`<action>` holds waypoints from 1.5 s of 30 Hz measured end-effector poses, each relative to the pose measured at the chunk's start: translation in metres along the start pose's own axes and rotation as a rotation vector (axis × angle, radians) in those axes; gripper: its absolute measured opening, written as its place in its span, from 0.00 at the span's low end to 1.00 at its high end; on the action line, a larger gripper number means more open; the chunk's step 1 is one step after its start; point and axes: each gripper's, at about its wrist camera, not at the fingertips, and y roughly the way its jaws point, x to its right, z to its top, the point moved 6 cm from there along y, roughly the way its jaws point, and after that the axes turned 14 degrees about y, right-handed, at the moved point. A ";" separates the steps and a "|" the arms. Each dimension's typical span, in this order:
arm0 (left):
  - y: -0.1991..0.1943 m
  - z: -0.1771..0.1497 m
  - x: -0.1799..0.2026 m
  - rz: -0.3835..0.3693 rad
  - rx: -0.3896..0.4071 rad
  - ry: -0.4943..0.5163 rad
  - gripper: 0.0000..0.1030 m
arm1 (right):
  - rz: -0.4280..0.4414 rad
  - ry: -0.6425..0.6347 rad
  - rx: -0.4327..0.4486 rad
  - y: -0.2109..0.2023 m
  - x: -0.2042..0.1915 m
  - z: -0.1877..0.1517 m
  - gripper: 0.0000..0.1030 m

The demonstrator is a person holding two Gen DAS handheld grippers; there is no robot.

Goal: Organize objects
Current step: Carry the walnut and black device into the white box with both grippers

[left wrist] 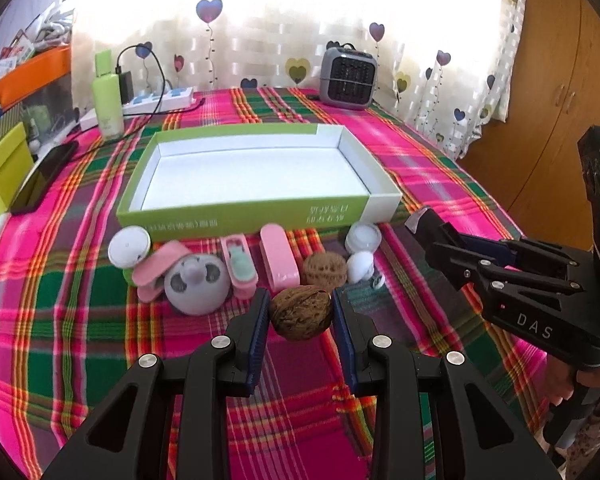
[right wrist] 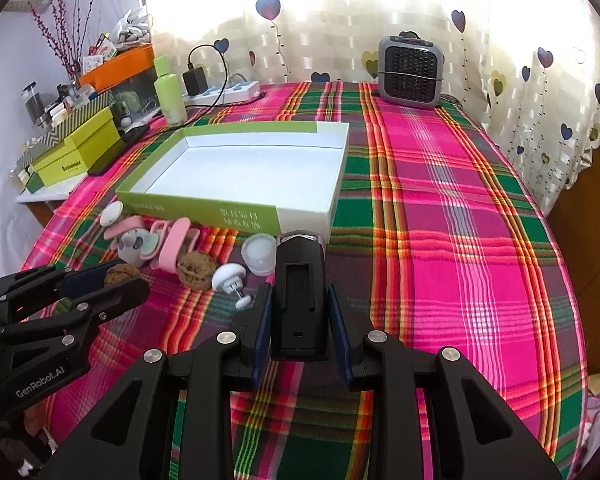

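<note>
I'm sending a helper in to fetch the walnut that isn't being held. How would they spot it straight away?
Find the shallow green-and-white box on the plaid cloth; a row of small items lies along its near wall. The free walnut sits there between a pink oblong case and a white knob. It is brown and wrinkled; its twin is in the left tongs.

Pink-green plaid cloth [left wrist: 420, 168], green/white box [left wrist: 236, 210], brown walnut [left wrist: 301, 312], heart-print curtain [left wrist: 284, 32].
</note>
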 end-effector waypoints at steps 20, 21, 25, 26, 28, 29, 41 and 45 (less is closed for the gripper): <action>0.012 0.059 -0.034 0.004 0.053 -0.013 0.28 | 0.016 -0.003 0.026 0.017 -0.018 0.053 0.28; 0.014 0.061 -0.036 0.006 0.053 -0.015 0.28 | 0.014 -0.001 0.024 0.020 -0.017 0.056 0.28; 0.028 0.071 -0.049 0.004 0.040 -0.031 0.28 | 0.006 0.007 0.016 0.032 -0.017 0.066 0.28; 0.030 0.072 -0.050 0.003 0.038 -0.033 0.28 | 0.005 0.007 0.014 0.035 -0.017 0.068 0.28; 0.036 0.077 -0.054 0.006 0.036 -0.030 0.28 | 0.005 0.008 0.011 0.040 -0.019 0.073 0.28; 0.039 0.080 -0.055 0.009 0.035 -0.029 0.28 | 0.004 0.010 0.011 0.043 -0.019 0.075 0.28; 0.077 0.104 -0.072 -0.007 0.007 -0.053 0.28 | -0.010 0.027 -0.017 0.074 -0.019 0.096 0.28; 0.088 0.109 -0.077 -0.013 -0.006 -0.062 0.28 | -0.022 0.031 -0.029 0.085 -0.018 0.101 0.28</action>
